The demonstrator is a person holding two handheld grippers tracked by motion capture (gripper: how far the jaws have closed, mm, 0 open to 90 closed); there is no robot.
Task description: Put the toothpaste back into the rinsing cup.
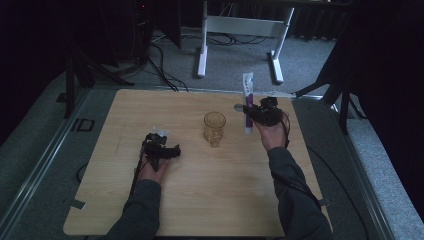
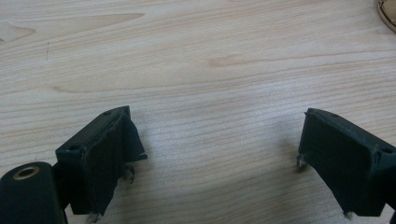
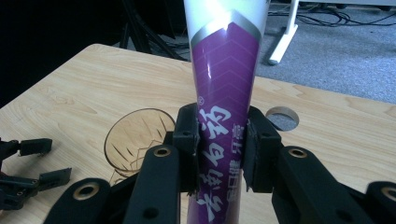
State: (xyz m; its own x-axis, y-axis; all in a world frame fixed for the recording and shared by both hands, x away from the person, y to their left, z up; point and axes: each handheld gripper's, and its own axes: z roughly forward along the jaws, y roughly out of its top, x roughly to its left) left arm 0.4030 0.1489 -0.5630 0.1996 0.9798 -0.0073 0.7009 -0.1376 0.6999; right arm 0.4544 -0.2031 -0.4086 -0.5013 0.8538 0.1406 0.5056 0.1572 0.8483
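My right gripper (image 1: 251,113) is shut on a purple and white toothpaste tube (image 1: 247,100), held upright above the table's far right. In the right gripper view both black pads (image 3: 189,140) press the tube (image 3: 224,93) at its purple middle. An amber glass cup (image 1: 214,128) stands at the table's middle, left of the tube, and its rim (image 3: 135,135) lies behind the jaws. My left gripper (image 1: 161,150) rests low over the wood left of the cup, open. Its jaws stand wide apart with bare wood between the fingertips (image 2: 105,154).
The wooden table (image 1: 190,200) stands on grey carpet. A round hole (image 3: 282,118) in the tabletop lies just behind the tube. A white desk frame (image 1: 240,30) and cables are on the floor beyond the far edge. A dark stand (image 1: 340,95) is off the right side.
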